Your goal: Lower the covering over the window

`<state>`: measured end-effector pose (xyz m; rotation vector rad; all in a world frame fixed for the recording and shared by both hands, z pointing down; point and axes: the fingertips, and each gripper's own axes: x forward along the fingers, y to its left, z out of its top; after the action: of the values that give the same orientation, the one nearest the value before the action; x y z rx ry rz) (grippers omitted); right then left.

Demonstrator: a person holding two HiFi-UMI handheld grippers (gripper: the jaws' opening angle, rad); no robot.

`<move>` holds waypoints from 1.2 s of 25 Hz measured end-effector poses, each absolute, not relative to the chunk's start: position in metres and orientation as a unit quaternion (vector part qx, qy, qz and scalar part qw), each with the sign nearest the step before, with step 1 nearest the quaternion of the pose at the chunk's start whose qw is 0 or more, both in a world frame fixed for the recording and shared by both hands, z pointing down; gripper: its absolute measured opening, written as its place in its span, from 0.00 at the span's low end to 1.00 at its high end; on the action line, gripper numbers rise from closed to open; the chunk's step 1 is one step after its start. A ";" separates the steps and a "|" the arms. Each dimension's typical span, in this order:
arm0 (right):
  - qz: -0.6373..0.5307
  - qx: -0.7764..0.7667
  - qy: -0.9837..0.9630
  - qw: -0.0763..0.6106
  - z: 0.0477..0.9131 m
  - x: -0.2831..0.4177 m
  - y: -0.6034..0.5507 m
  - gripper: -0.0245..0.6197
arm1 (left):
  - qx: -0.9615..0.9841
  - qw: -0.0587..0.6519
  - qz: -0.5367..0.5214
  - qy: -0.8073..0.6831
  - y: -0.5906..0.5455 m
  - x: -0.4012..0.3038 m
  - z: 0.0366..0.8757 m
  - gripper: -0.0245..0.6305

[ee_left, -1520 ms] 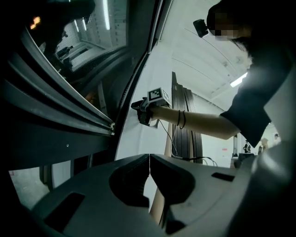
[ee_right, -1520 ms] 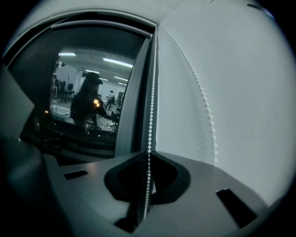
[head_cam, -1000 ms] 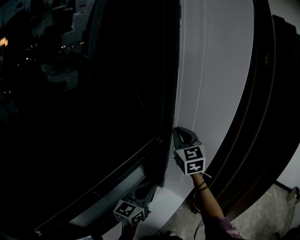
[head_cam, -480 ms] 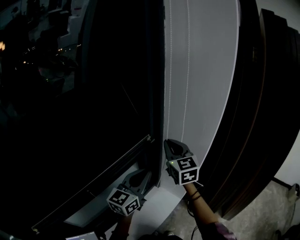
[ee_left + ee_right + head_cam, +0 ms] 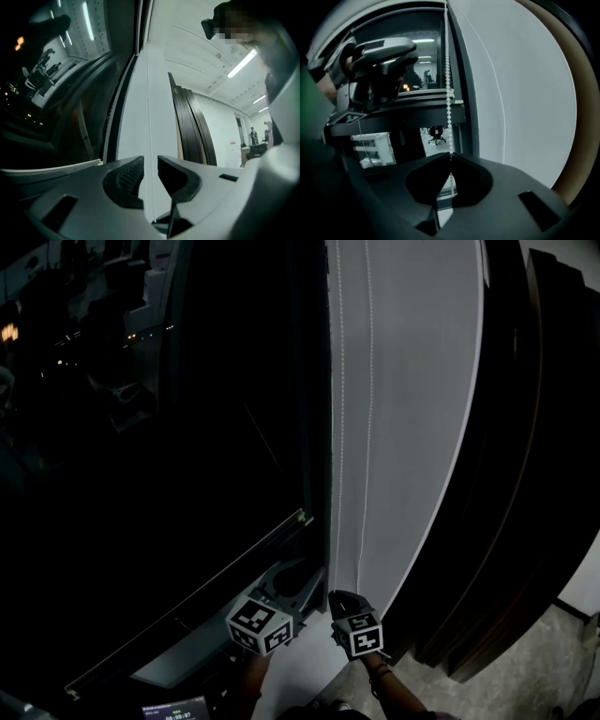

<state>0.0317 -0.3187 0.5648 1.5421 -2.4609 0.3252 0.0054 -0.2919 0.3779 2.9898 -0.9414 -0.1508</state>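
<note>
- The window (image 5: pixel 187 474) stood at left, the wall strip (image 5: pixel 412 427) just right of its frame.
- Bead chain (image 5: pixel 338 427) hung before that strip — beside the frame.
- Upright panels (image 5: pixel 534 474) stood right of the strip.

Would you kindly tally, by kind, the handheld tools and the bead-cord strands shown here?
Grey two-jaw handheld tools: 2 (left tool, jaws have just been opening, a strand between them; right tool, shut on a strand)
White bead-cord strands: 2
Total: 4
</note>
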 end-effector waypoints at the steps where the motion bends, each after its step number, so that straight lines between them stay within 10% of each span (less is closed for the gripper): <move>1: 0.115 0.523 -0.838 0.106 0.570 0.031 -0.314 0.06 | 0.954 -0.001 -0.047 -0.297 -0.294 0.010 0.376 0.16; 18: 0.102 0.512 -0.846 0.110 0.571 0.031 -0.305 0.05 | 0.961 -0.048 -0.096 -0.253 -0.318 0.058 0.295 0.21; 21: 0.106 0.510 -0.847 0.104 0.570 0.030 -0.303 0.05 | 0.961 -0.047 -0.109 -0.250 -0.316 0.057 0.294 0.06; 30: 0.098 0.508 -0.847 0.120 0.578 0.032 -0.292 0.06 | 0.953 -0.023 -0.151 -0.261 -0.314 0.042 0.289 0.06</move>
<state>0.0317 -0.2916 0.5784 1.4847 -2.4755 0.2876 0.0417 -0.3137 0.2889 3.0386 -0.8316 -0.4826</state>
